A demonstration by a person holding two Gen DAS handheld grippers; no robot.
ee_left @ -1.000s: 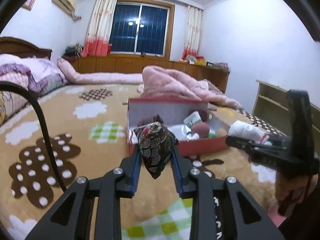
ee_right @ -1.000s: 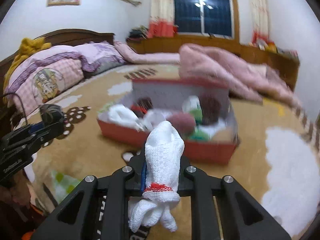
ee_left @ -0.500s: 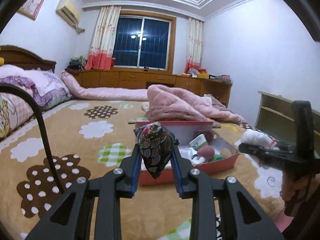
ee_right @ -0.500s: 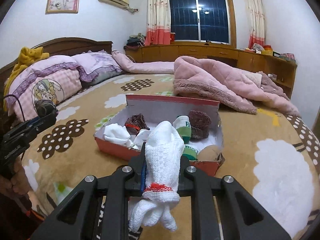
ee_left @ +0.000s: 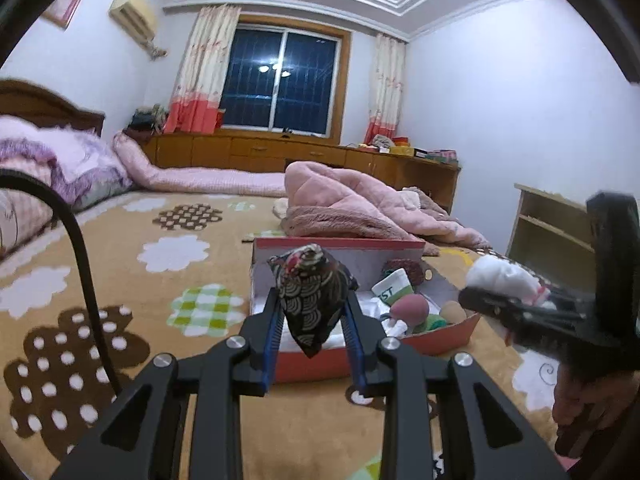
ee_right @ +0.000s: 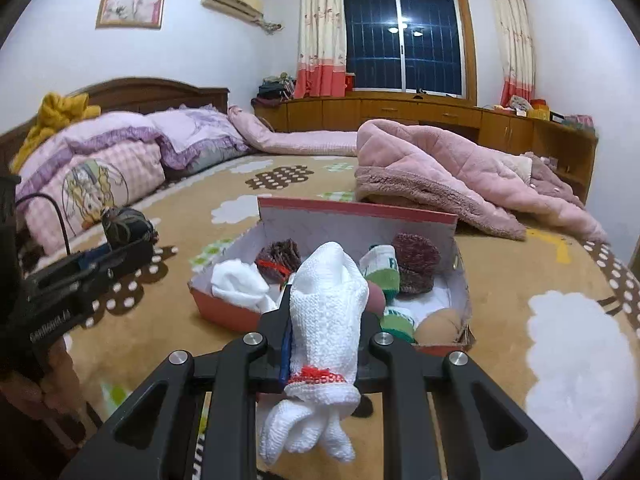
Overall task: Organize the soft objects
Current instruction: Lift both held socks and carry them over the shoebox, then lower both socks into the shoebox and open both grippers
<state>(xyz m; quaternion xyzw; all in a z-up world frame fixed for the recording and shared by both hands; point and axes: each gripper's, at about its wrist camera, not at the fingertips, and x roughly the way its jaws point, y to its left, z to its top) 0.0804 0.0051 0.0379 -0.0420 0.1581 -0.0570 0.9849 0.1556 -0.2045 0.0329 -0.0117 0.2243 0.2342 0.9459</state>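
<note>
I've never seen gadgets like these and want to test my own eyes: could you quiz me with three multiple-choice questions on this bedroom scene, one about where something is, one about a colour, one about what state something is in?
1. Where does the red box sit?
A. on the bed's flowered blanket
B. on the wooden cabinet
C. on the floor

2. What colour is the rolled sock in the right tongs?
A. black
B. white with a red band
C. yellow

3. In what state are the left tongs?
A. wide open and empty
B. lying inside the box
C. closed on a dark patterned pouch

Answers:
1 A: the blanket shows all around the box.
2 B: white knit fills the tongs, with a red band near its lower end.
3 C: both blue-edged fingers press on the pouch's sides.
</note>
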